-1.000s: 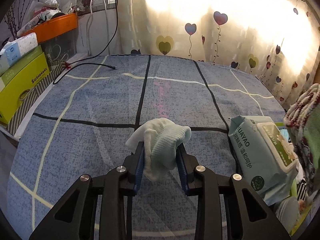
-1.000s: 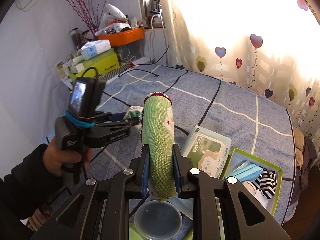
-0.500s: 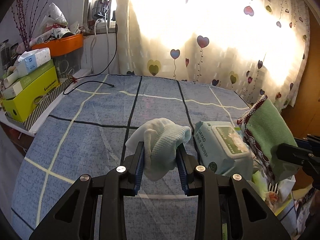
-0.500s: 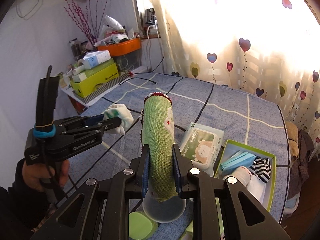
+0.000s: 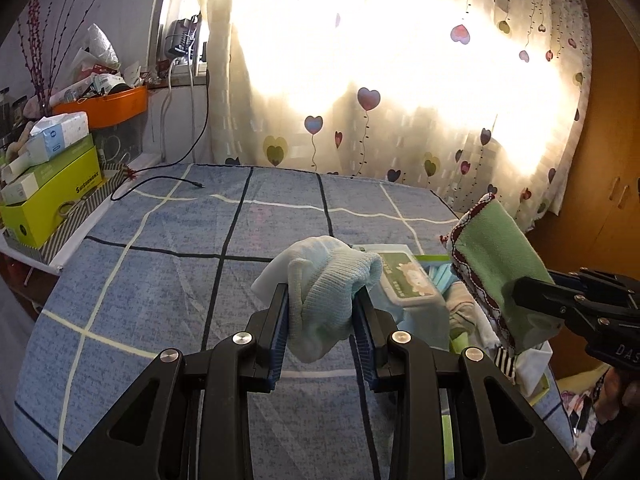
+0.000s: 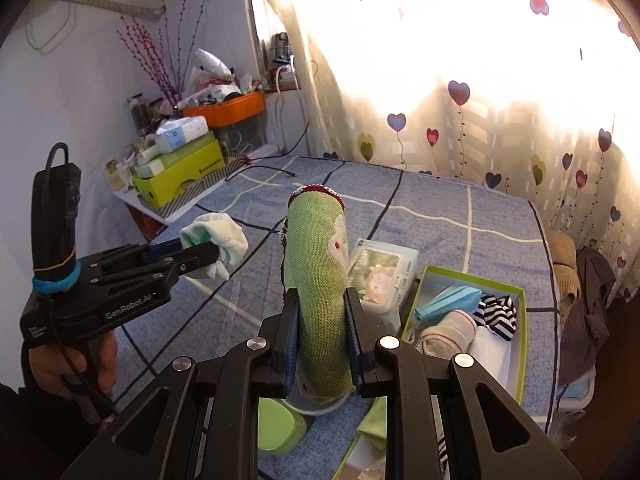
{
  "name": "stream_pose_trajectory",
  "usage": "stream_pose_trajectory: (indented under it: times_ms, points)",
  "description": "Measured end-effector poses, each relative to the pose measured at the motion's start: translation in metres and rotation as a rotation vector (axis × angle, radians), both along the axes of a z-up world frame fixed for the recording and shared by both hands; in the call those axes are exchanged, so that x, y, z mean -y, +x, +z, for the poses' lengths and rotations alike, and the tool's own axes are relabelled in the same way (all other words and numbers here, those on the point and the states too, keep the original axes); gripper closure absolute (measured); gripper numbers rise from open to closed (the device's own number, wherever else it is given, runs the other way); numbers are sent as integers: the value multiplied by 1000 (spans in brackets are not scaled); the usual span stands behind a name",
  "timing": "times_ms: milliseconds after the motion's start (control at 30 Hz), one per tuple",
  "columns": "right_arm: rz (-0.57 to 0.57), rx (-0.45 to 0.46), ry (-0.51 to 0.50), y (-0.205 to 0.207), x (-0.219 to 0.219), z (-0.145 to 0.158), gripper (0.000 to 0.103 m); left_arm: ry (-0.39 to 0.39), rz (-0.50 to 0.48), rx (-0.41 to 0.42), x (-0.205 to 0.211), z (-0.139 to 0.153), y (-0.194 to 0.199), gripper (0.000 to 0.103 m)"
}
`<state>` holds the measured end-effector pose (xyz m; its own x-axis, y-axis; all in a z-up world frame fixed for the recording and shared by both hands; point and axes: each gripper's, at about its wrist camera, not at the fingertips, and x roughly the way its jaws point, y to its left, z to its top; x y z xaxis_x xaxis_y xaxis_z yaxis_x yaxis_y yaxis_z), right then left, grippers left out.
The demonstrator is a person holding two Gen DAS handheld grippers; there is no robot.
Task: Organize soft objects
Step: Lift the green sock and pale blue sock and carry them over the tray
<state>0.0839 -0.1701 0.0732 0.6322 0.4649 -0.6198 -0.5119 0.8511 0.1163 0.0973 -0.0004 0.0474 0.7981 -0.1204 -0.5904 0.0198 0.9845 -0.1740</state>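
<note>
Two grippers have both lifted higher above the bed (image 5: 168,280) than a second ago, so the curtain and wardrobe side now fills more of each view. The left gripper (image 5: 322,312) has its jaws clenched on a pale blue sock (image 5: 332,284); the right gripper (image 6: 322,334) grasps a green cloth (image 6: 318,264) held upright over the bed's near edge. Readable writing: "GenRobot.AI" on the left gripper's body, and "Suisionunx", roughly, on the yellow-green box (image 5: 52,192).
</note>
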Motion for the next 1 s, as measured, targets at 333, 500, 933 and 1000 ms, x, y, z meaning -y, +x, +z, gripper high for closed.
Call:
stream_pose_trajectory:
  times_ms: [333,500,933,1000]
  points:
    - [-90,9,15,-6,41,1,83,-5,-95,8,43,7,1,71]
    - [-134,7,23,-6,62,-1,83,-7,-143,7,68,10,4,71]
    - [-215,-43,35,-1,111,-21,83,-5,-278,-50,132,-5,16,71]
    - [-224,-52,39,0,117,-25,83,-1,-305,-65,141,-11,17,71]
